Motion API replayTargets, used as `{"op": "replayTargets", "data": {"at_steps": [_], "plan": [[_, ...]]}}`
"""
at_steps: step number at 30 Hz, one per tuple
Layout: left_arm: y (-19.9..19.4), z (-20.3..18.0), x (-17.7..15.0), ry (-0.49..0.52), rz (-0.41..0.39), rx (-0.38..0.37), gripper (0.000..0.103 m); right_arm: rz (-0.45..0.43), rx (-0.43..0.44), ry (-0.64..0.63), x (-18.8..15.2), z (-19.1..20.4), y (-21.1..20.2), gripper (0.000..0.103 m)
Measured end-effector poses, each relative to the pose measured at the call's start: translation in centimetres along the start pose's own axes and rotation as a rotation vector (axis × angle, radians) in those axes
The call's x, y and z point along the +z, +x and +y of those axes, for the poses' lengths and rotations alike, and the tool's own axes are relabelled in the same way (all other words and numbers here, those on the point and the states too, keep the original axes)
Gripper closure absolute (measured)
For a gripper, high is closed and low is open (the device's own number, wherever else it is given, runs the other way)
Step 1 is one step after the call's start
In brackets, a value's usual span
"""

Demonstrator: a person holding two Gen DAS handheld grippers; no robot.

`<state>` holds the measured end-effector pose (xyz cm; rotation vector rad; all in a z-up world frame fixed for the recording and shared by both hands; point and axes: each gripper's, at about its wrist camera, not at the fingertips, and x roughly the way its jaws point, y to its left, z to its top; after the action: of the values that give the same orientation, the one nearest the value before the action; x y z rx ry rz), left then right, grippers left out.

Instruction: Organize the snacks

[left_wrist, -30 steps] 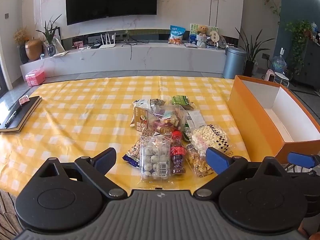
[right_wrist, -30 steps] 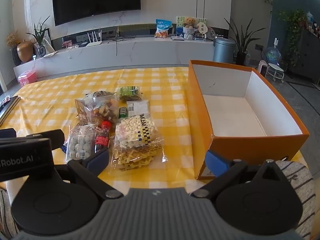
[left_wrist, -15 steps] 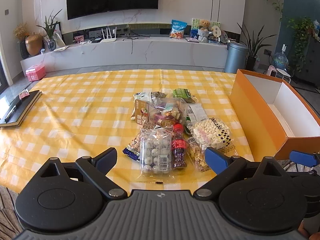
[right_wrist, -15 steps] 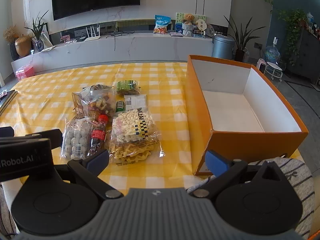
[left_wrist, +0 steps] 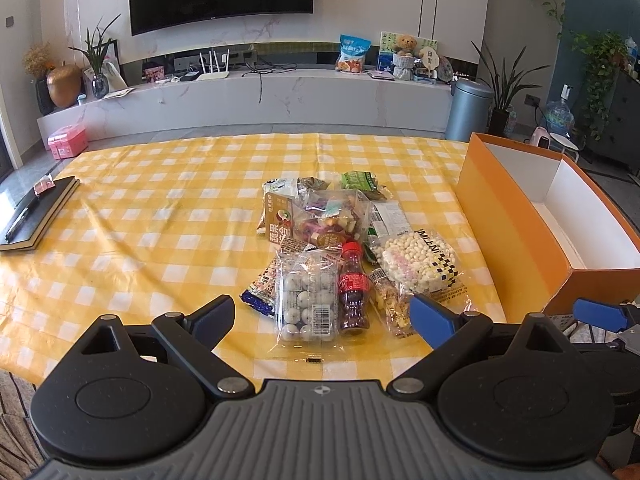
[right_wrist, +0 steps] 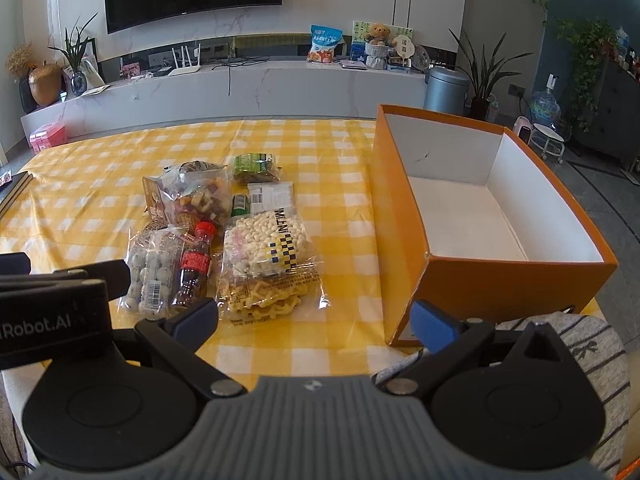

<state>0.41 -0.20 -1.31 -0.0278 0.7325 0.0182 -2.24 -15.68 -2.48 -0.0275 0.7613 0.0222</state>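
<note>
You hold the left hand-held gripper [left_wrist: 322, 314] low over the near edge of the surface [left_wrist: 160, 232], its jaws spread wide and holding nothing; it points straight at the pile, which puts the bag of round candies [left_wrist: 306, 300] and the small red-capped bottle [left_wrist: 353, 294] between its fingertips' line of sight. The right hand-held gripper [right_wrist: 316, 318] is likewise released and empty, and faces the gap between the snacks and the orange box [right_wrist: 508, 280]. The snacks lie heaped together mid-surface, partly overlapping: the bag of white puffs [right_wrist: 266, 242] rests on the waffle-crisp packet [right_wrist: 266, 300], with the mixed-sweets bag [right_wrist: 196, 200] and a green packet [right_wrist: 254, 166] behind. The box stands open just beside the pile on your right, its white interior showing nothing inside, so sorting has probably not begun. The nearest, uppermost items look the easiest first picks; thin crinkly film may slip from the pads.
</note>
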Motion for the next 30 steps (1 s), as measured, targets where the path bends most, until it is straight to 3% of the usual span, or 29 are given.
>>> {"op": "replayTargets", "data": {"at_steps": [30], "plan": [[-0.39,0.02,0.06,0.006,-0.006,0.016,0.0,-0.012,0.0,0.007,-0.06,0.14,-0.26,0.003]]}}
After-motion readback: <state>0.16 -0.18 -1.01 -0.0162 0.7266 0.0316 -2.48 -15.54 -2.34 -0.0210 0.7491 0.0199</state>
